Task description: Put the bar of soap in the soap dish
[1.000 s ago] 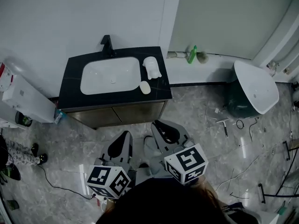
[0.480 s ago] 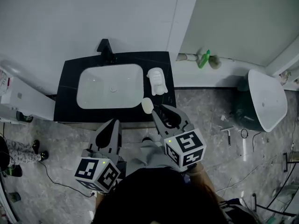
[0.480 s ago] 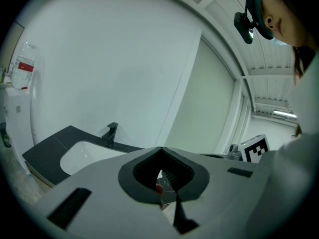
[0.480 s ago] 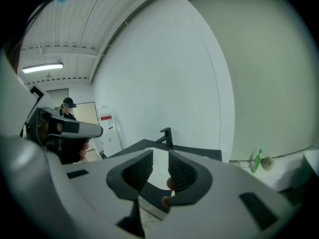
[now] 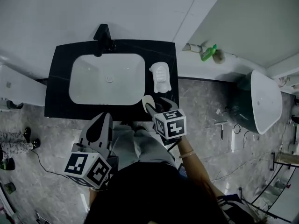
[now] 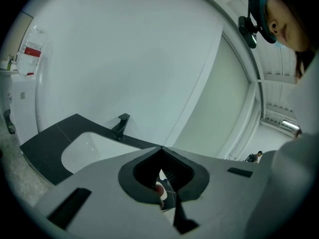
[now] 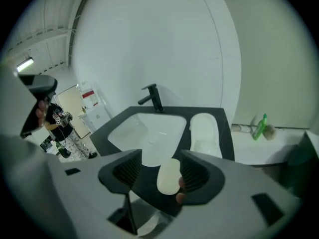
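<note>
A pale oval bar of soap [image 5: 147,100] lies on the black countertop [image 5: 56,97], near its front edge and right of the white basin [image 5: 107,78]. The white soap dish [image 5: 161,76] stands just behind it, with nothing in it that I can see. My right gripper [image 5: 154,104] is down at the soap; its jaws have just been opening. In the right gripper view the soap [image 7: 168,177] sits between the jaws of the right gripper [image 7: 160,158], close to the right pad and clear of the left one. My left gripper [image 5: 103,117] hangs shut in front of the vanity.
A black faucet [image 5: 103,36] stands behind the basin. A green bottle [image 5: 209,52] lies on the white ledge to the right. Further right on the floor is a white tub [image 5: 264,101], with small tools [image 5: 223,127] beside it.
Both grippers have come forward to the vanity. The right one has dropped to the counter's front edge, and its jaws now stand either side of the soap.
</note>
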`<state>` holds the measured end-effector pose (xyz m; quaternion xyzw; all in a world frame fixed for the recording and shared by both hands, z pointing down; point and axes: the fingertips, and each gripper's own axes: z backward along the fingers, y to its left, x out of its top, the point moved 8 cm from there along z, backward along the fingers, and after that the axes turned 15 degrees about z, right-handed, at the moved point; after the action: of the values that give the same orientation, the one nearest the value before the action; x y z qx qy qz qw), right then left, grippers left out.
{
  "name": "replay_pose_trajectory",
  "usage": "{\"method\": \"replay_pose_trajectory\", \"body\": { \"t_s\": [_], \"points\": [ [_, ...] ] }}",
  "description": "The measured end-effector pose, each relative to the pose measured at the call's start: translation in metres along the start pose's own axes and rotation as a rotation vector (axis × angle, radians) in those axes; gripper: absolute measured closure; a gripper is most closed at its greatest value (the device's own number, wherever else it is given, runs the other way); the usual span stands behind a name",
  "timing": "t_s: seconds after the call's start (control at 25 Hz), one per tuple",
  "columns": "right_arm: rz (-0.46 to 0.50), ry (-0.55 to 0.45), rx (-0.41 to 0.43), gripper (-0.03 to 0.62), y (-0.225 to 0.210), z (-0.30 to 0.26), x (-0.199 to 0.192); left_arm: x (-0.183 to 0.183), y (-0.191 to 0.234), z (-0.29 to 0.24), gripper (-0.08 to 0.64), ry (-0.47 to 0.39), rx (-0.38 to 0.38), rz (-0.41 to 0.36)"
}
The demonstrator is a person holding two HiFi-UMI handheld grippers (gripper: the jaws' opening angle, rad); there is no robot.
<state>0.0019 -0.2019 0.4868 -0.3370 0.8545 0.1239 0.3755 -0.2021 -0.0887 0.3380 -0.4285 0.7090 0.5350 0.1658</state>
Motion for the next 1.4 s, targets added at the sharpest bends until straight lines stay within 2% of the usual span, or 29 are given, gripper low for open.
{"method": "replay_pose_trajectory", "body": {
  "t_s": [0.16, 0.36, 0.52, 0.92, 1.16, 1.4],
  "points": [
    [-0.008, 0.147, -0.016, 0.345, -0.004, -0.049, -0.017, 0.015, 0.024, -0.021, 0.563, 0.046, -0.020, 0.021],
    [0.042, 0.329, -0.015, 0.322, -0.003, -0.096, -0.033, 0.029, 0.053, -0.040, 0.563, 0.097, -0.006, 0.052],
    [0.059, 0.396, -0.041, 0.309, -0.002, -0.110, -0.041, 0.033, 0.067, -0.051, 0.563, 0.130, 0.003, 0.066],
    [0.027, 0.376, -0.055, 0.332, -0.004, -0.106, -0.041, 0.045, 0.066, -0.074, 0.563, 0.162, -0.024, 0.025],
    [-0.008, 0.283, -0.059, 0.356, -0.014, -0.084, -0.022, 0.052, 0.058, -0.083, 0.563, 0.148, -0.067, -0.013],
    [-0.084, 0.101, -0.094, 0.357, -0.040, -0.051, 0.015, 0.057, 0.050, -0.088, 0.563, 0.141, -0.097, -0.032]
  ]
}}
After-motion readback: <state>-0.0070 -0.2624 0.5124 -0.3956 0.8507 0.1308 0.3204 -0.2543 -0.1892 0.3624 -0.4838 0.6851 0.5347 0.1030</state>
